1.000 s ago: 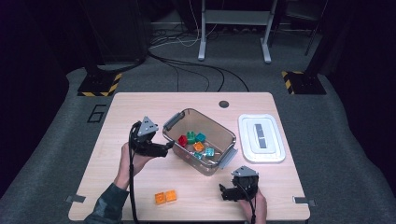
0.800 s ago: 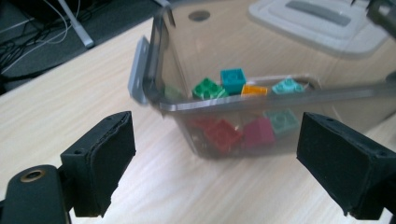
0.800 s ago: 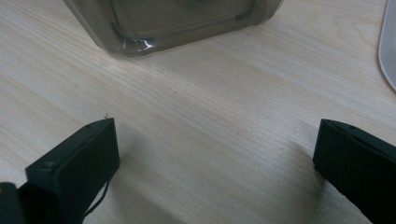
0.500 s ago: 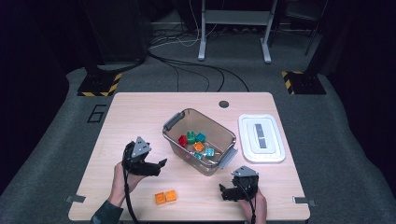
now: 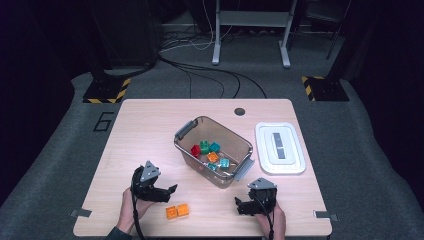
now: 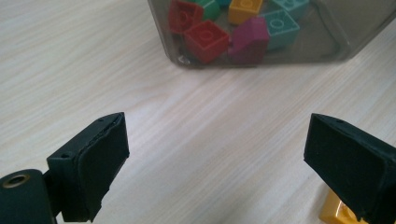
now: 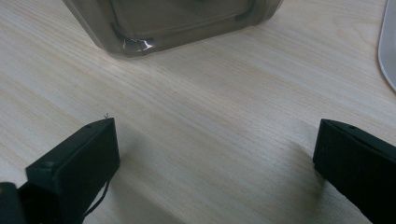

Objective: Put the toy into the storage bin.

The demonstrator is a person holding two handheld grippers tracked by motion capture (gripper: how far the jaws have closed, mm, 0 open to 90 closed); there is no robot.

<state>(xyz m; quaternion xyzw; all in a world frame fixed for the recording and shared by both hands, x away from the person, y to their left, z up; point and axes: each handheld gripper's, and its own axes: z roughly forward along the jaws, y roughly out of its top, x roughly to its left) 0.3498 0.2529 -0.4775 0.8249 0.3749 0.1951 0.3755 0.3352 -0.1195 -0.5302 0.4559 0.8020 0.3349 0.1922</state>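
Two joined bricks (image 5: 177, 211), one orange and one yellow, lie on the table near its front edge. My left gripper (image 5: 170, 192) hovers low just up and left of them. It is open, its jaws have just been opening wider, and nothing is between them. In the left gripper view (image 6: 217, 140) a yellow brick corner (image 6: 337, 213) peeks out behind the right-hand jaw. A clear bin (image 5: 231, 132) holds several coloured bricks, among them a red one (image 6: 205, 39) and a magenta one (image 6: 250, 39). My right gripper (image 5: 242, 205) rests open and empty on the table in front of the bin (image 7: 163, 23).
A white lid (image 5: 280, 147) lies flat to the right of the bin, and its edge (image 7: 390, 46) shows in the right gripper view. A dark round hole (image 5: 240, 111) sits near the table's far edge. Bare wood stretches left of the bin.
My left gripper has come down and toward the table's front edge, from beside the bin's left end to just beside the orange and yellow bricks. The right gripper has stayed put.
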